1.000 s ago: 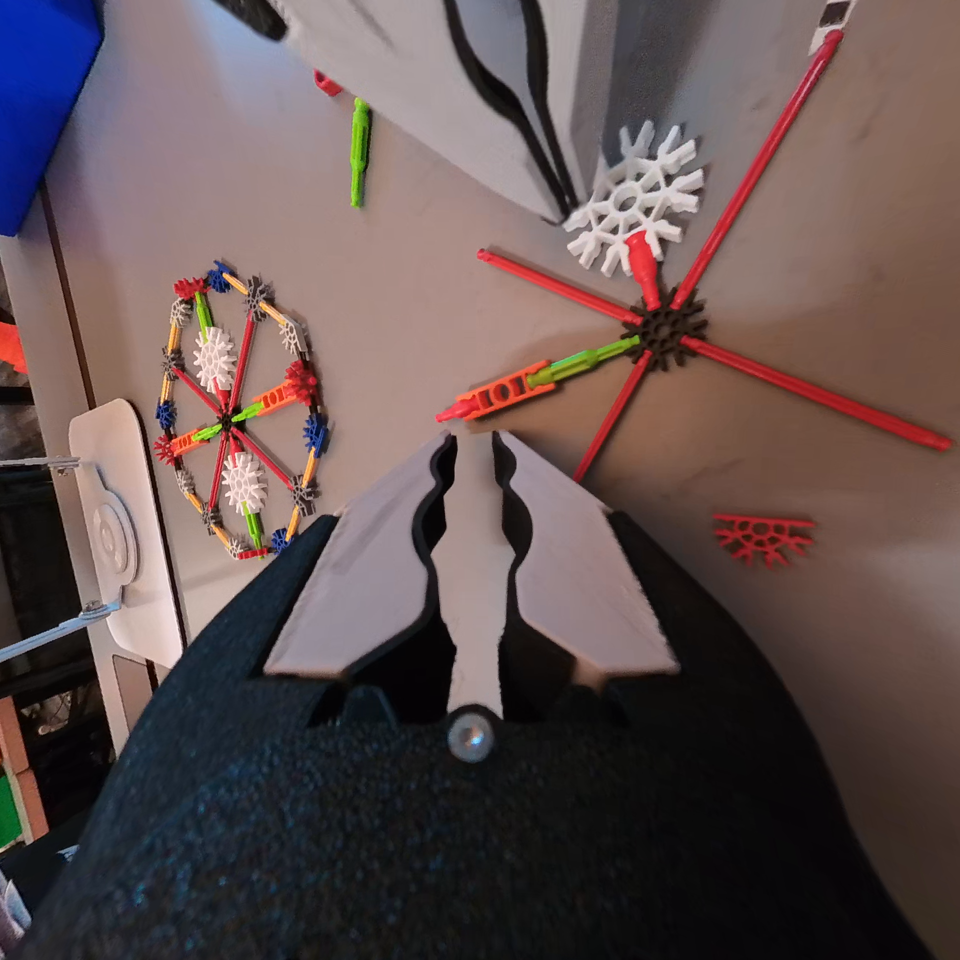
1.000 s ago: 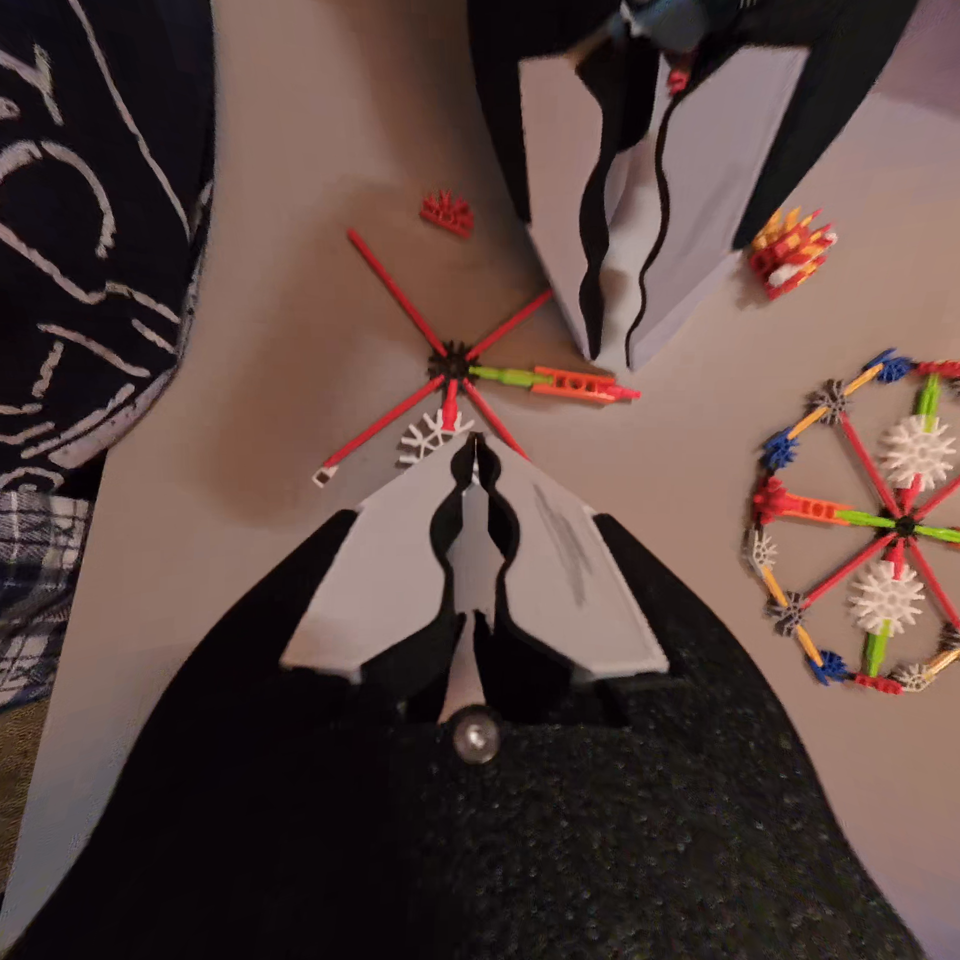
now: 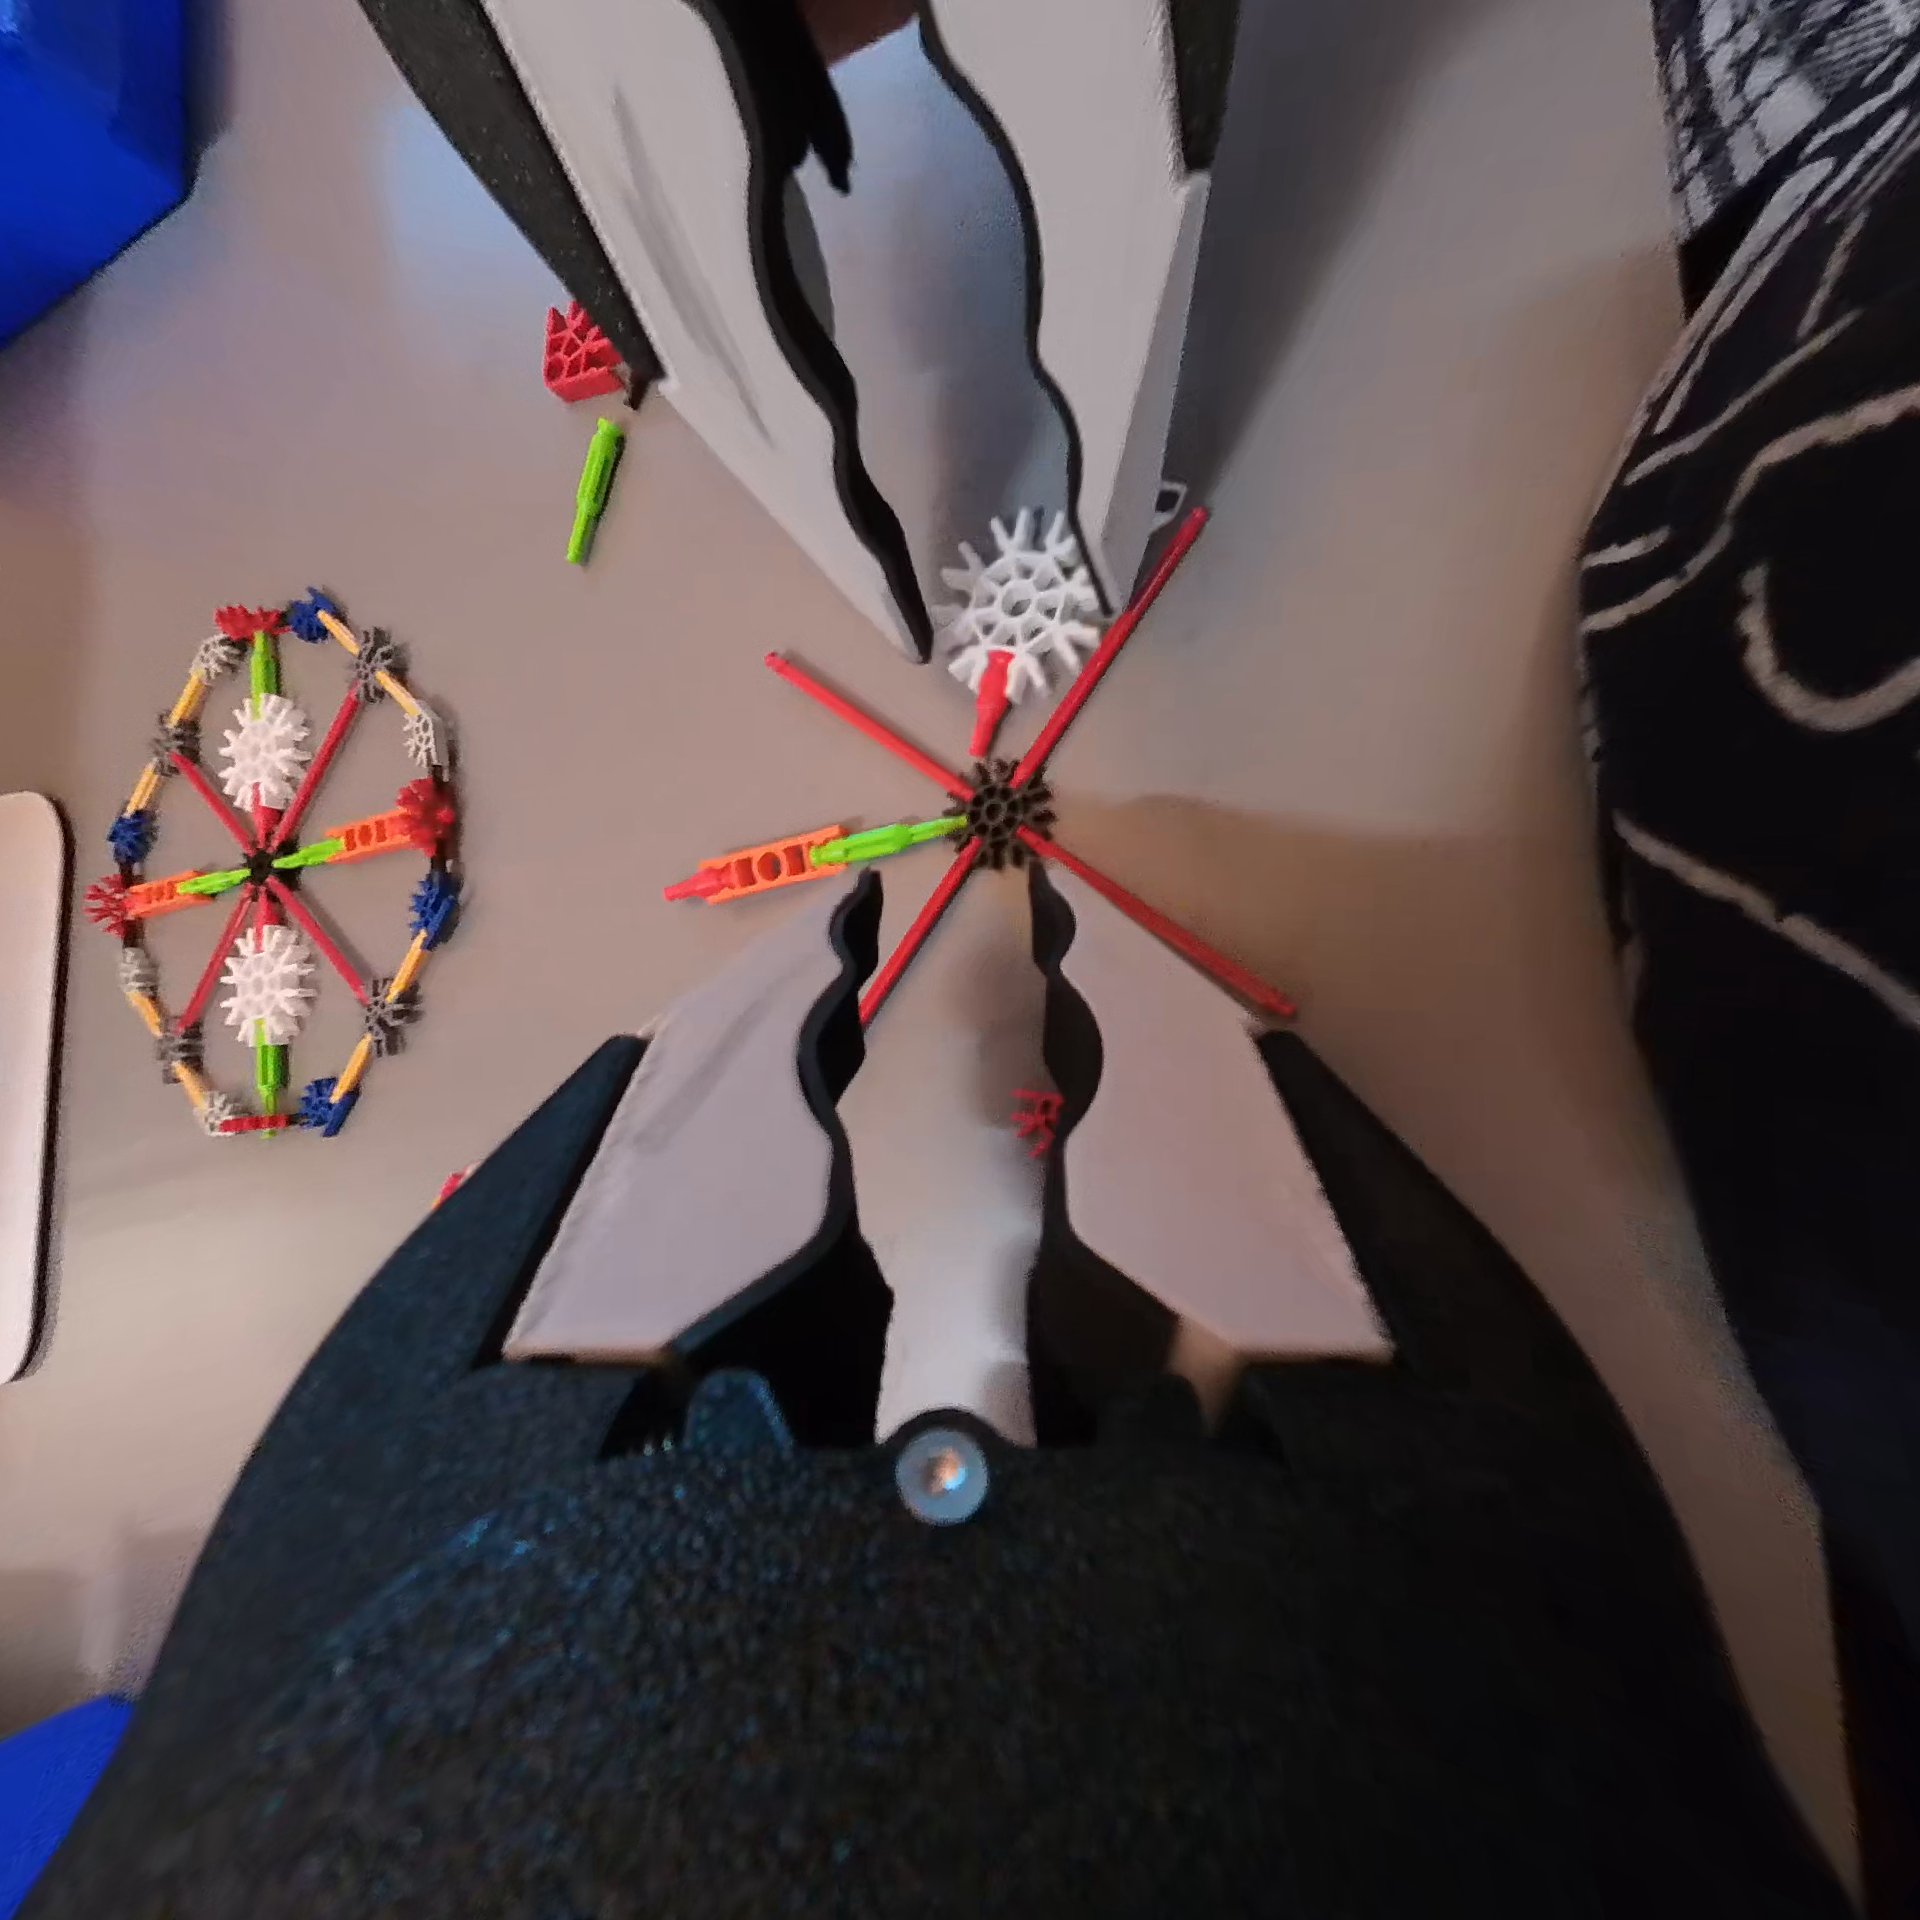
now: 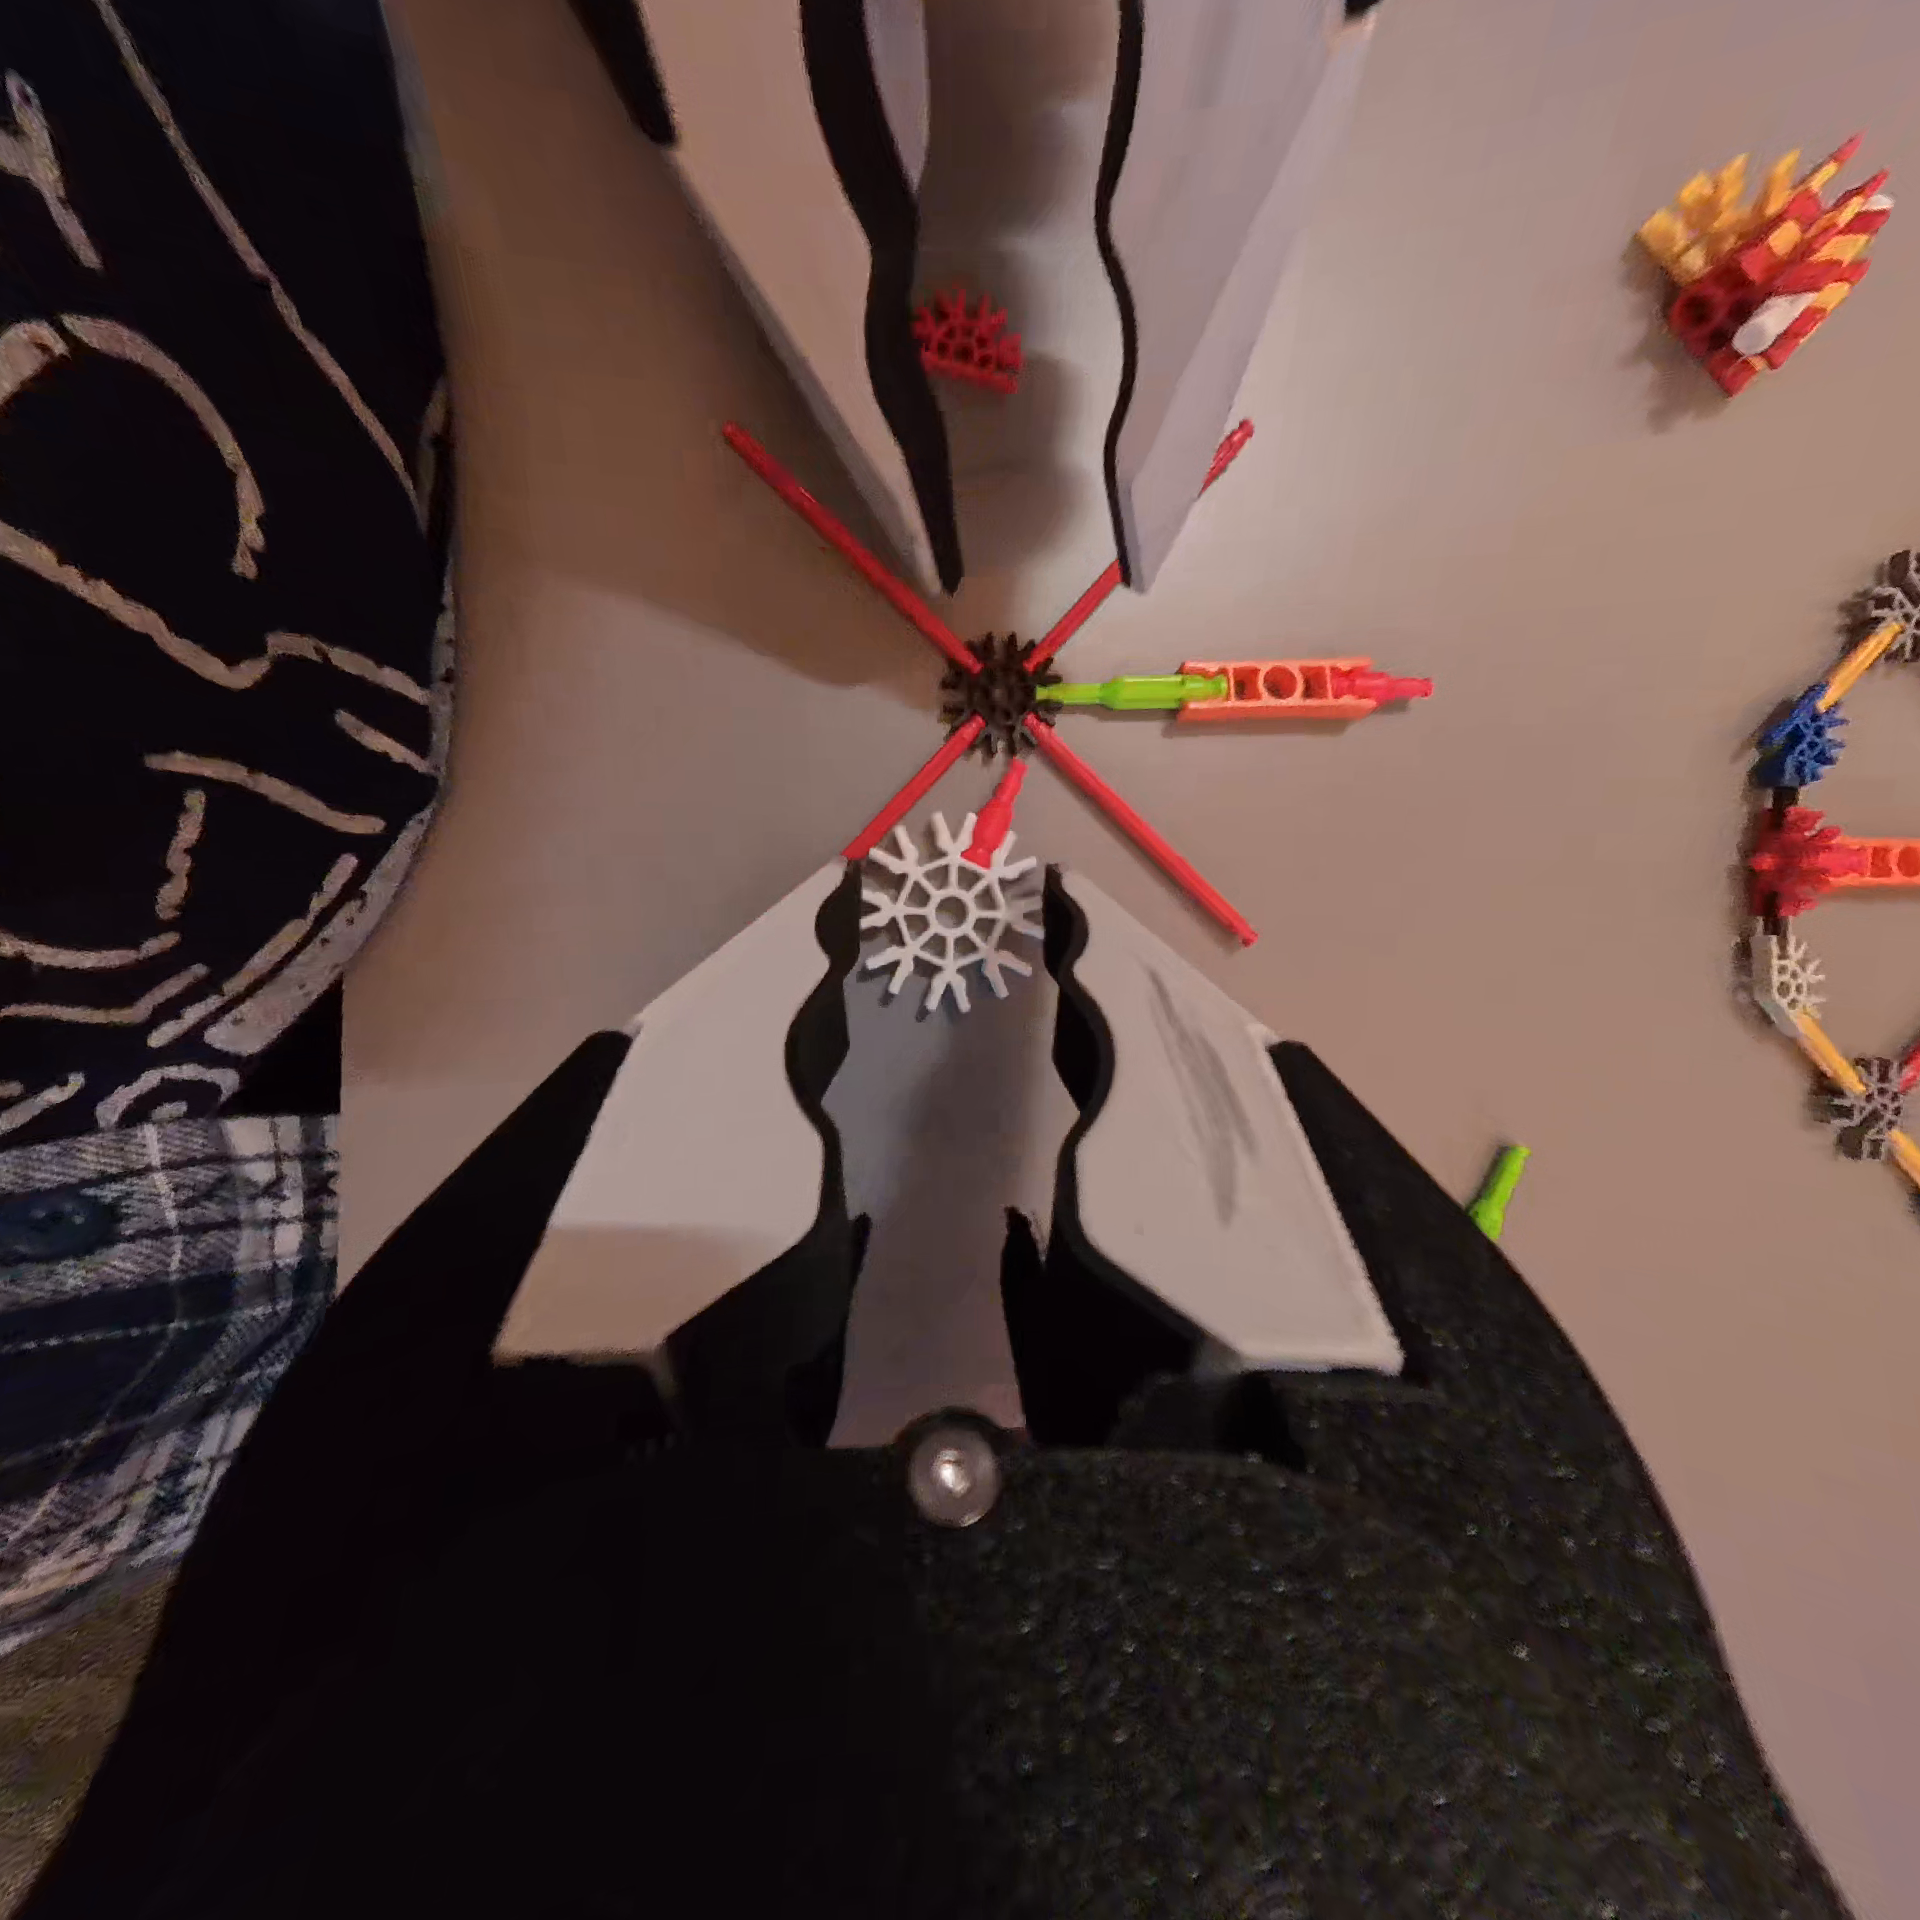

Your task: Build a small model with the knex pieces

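Beige tabletop (image 3: 1351,727), strewn with construction-toy parts. At centre lies a black hub (image 3: 997,826) with four red rods radiating flat, plus a green-and-orange arm (image 3: 790,862). The left gripper (image 3: 951,904), jaws spread wide, is poised just short of the hub, straddling one rod. The right gripper (image 4: 951,883), likewise spread, brackets a white snowflake connector (image 4: 948,912) without visibly clamping it. A finished wheel (image 3: 275,873) is set well aside.
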`<state>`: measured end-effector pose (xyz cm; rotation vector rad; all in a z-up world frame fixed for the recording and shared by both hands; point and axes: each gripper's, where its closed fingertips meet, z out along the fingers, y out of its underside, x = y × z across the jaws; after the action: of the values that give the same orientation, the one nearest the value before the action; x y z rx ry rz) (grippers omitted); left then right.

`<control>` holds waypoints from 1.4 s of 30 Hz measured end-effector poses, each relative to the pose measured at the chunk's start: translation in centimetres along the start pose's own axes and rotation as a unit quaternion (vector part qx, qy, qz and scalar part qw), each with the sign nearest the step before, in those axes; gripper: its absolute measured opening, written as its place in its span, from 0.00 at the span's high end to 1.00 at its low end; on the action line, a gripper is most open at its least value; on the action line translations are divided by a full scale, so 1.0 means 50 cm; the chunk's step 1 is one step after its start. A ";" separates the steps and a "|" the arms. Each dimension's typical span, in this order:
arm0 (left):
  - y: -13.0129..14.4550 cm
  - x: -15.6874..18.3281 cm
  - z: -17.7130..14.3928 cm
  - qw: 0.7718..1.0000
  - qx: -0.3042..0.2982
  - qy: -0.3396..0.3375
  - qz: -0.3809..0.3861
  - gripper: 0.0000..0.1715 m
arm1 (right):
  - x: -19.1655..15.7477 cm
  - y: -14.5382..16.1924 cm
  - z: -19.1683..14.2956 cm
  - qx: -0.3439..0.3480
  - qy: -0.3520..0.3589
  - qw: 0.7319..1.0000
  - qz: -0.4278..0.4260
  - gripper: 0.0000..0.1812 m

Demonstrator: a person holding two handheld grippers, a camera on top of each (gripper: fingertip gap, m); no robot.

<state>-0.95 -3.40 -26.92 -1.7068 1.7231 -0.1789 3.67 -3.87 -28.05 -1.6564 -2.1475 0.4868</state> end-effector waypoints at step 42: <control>0.012 0.013 0.022 0.996 0.005 0.065 0.055 1.00 | 0.032 -0.001 0.014 -0.034 -0.051 0.989 -0.134 0.81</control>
<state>-0.77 -3.49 -28.32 -1.6205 1.9019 -0.2519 2.90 -2.35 -28.49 -1.3725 -2.4394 0.4302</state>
